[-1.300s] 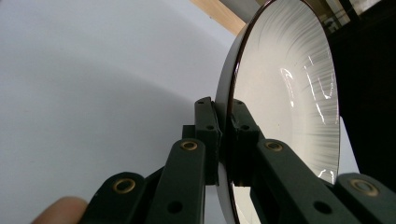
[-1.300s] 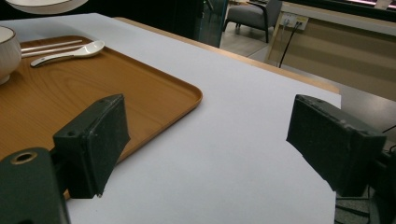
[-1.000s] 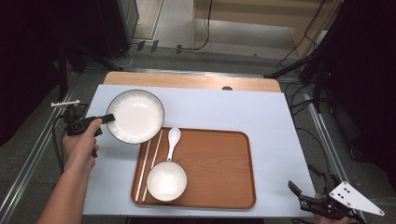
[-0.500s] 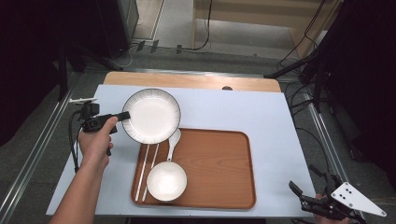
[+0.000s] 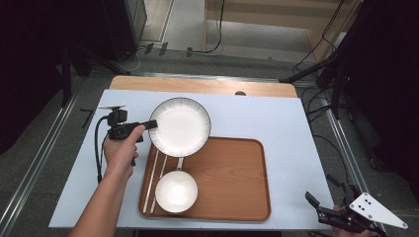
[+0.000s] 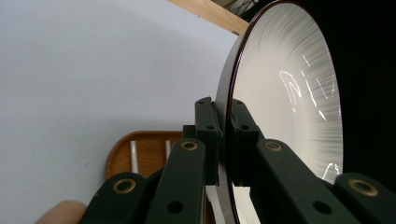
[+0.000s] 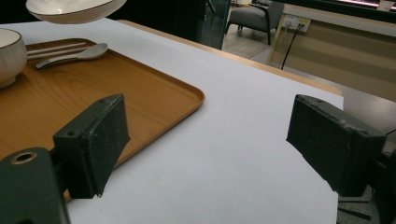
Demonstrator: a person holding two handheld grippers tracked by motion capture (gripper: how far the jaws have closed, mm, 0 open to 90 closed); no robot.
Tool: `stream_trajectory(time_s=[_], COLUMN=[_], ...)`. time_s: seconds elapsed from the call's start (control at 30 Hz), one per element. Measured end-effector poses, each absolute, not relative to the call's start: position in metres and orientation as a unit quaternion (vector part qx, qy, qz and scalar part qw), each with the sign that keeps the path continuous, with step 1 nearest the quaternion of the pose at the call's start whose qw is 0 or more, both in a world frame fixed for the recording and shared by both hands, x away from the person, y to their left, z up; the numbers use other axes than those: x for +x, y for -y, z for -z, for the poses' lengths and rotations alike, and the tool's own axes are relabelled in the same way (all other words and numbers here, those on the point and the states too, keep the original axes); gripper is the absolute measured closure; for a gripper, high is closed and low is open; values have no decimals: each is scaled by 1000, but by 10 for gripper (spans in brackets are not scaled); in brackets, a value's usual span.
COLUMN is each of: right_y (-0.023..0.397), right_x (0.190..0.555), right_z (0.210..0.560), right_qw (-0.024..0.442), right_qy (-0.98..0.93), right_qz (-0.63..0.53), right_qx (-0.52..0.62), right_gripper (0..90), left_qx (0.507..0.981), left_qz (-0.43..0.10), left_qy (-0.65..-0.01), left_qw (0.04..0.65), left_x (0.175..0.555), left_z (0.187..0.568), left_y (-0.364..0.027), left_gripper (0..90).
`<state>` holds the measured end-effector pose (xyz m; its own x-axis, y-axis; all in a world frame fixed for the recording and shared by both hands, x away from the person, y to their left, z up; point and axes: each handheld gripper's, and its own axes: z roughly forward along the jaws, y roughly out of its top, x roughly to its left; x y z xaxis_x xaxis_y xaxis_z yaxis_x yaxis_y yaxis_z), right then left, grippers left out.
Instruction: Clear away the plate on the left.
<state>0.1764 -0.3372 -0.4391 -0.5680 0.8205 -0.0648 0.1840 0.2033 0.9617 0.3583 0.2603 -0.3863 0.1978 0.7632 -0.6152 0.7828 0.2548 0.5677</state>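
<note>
Plate (image 5: 180, 127) now farther right, hiding most of spoon (image 7: 74, 54).

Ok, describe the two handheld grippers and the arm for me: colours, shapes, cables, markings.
The left gripper is black, with a pistol-style handle, a black cable looping below it and brass-coloured pivot pins on its linkage arms. The right gripper has blocky, matte black jaws and carries a pale grey three-cornered plate dotted with small holes. The forearm is bare, with no sleeve in sight.
</note>
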Motion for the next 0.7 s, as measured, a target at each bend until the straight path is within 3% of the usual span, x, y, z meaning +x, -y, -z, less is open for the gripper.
stream_trajectory(time_s=[0.7], right_y=[337], right_x=[176], right_z=[439], right_qw=[303], right_qy=[-712], right_qz=[-525], right_qx=[353], right_gripper=[132], left_qx=[644], left_qz=[32], left_qy=[-608], left_qw=[464], left_x=[361], left_z=[397], left_y=[-221], left_gripper=[853])
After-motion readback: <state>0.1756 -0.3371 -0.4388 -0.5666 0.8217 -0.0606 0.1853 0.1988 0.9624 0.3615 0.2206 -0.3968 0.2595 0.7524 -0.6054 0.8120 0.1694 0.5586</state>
